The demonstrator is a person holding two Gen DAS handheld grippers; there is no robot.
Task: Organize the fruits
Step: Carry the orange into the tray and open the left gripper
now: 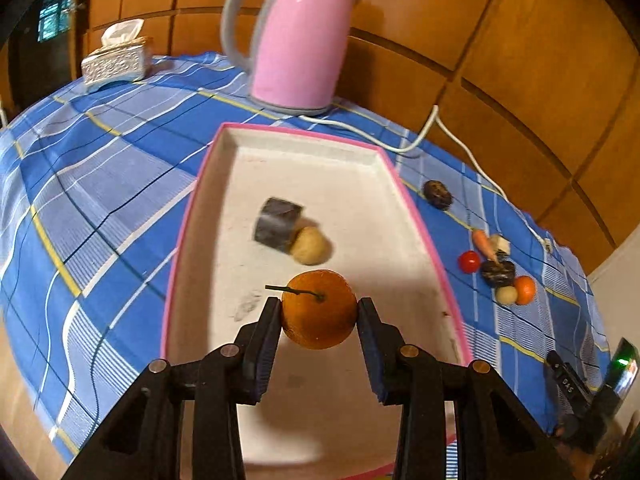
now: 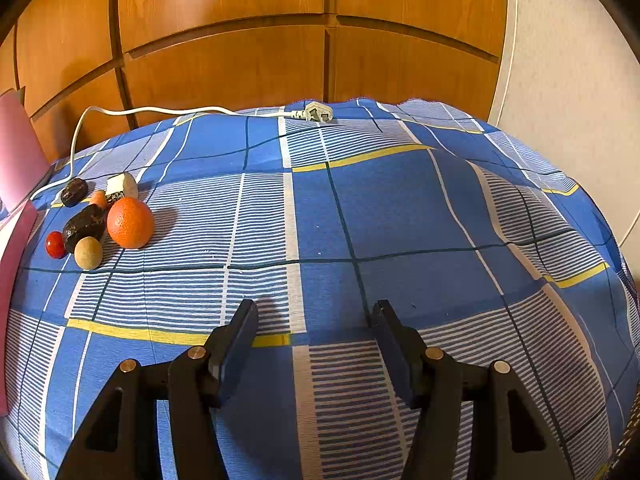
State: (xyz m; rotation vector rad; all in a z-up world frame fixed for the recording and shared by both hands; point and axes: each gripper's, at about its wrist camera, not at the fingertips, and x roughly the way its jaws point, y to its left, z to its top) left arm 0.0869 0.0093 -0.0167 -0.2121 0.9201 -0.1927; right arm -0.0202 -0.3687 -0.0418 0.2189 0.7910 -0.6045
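My left gripper (image 1: 319,308) is shut on an orange with a stem (image 1: 319,320) and holds it above the near part of a pink-rimmed white tray (image 1: 416,208). In the tray lie a dark grey block (image 1: 277,224) and a small yellowish fruit (image 1: 309,245). On the blue checked cloth to the right of the tray lies a cluster: a red tomato (image 2: 55,244), a dark fruit (image 2: 85,227), a beige ball (image 2: 88,253), an orange (image 2: 130,222), a carrot (image 2: 98,198), a white piece (image 2: 122,186) and another dark fruit (image 2: 74,191). My right gripper (image 2: 314,314) is open and empty over the cloth.
A pink kettle (image 1: 298,38) stands behind the tray, its white cord and plug (image 2: 318,113) running along the table's back edge. A tissue box (image 1: 117,62) sits at the far left. Wooden panels rise behind the table. The other gripper's body (image 1: 588,396) shows at the right edge.
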